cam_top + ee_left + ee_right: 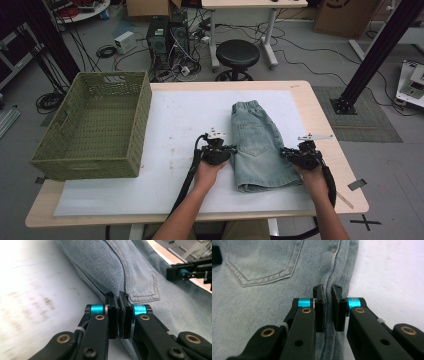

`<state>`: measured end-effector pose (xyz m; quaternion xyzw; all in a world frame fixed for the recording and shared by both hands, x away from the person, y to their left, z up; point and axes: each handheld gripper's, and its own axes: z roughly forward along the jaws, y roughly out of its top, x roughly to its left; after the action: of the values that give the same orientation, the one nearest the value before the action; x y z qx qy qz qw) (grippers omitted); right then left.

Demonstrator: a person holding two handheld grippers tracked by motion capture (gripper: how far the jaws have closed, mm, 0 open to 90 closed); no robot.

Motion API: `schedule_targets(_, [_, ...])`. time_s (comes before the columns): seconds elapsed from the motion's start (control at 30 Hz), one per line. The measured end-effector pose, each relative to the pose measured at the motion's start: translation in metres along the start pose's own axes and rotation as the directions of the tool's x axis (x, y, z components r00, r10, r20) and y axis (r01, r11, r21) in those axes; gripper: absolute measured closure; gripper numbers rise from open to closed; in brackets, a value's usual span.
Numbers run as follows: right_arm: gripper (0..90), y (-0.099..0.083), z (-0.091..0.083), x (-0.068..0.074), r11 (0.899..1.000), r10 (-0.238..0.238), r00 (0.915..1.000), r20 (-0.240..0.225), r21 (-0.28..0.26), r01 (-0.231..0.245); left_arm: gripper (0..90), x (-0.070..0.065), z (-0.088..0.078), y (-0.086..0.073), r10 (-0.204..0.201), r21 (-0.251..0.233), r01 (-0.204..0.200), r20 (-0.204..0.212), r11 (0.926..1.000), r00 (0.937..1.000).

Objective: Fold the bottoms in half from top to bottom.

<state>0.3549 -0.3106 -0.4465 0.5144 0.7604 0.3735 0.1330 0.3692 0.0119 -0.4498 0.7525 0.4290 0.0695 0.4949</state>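
On white sheet, both jaws pinched tight on folded, faded denim shorts (258,145) side seams.

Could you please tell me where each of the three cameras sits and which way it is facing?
High view: above the person's side, looking forward and down on the table, basket and both forearms.
Left gripper view: rides the left gripper, looking along its jaws, shut on the denim shorts.
Right gripper view: rides the right gripper, pinching the opposite edge.
All views share the shorts.
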Motion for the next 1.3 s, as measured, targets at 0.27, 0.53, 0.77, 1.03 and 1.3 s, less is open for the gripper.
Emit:
schedule_targets(0.27, [83.8, 0.003, 0.010, 0.025, 1.000, -0.022, 0.9984, -0.052, 0.008, 0.022, 87.6, 0.016, -0.028, -0.007, 0.015, -0.019, -0.015, -0.035, 0.9997, 0.9993])
schedule_targets(0.53, [83.8, 0.009, 0.027, 0.066, 0.997, -0.073, 0.9894, -0.125, 0.024, 0.077, 87.7, 0.039, -0.066, -0.023, 0.008, -0.045, -0.012, -0.088, 0.9989, 0.9961])
schedule_targets(0.77, [83.8, 0.014, 0.035, 0.086, 0.992, -0.112, 0.9829, -0.146, 0.036, 0.118, 87.6, 0.049, -0.084, -0.029, -0.004, -0.059, -0.003, -0.104, 0.9983, 0.9946])
schedule_targets(1.03, [76.1, 0.016, 0.030, 0.084, 0.992, -0.118, 0.9830, -0.140, 0.020, 0.122, 78.0, 0.048, -0.082, -0.031, 0.010, -0.064, -0.017, -0.109, 0.9978, 0.9939])
schedule_targets(1.3, [59.5, 0.022, 0.035, 0.078, 0.996, -0.080, 0.9935, -0.082, 0.022, 0.082, 55.4, 0.054, -0.089, -0.027, -0.007, -0.130, -0.009, -0.119, 0.9914, 0.9929])
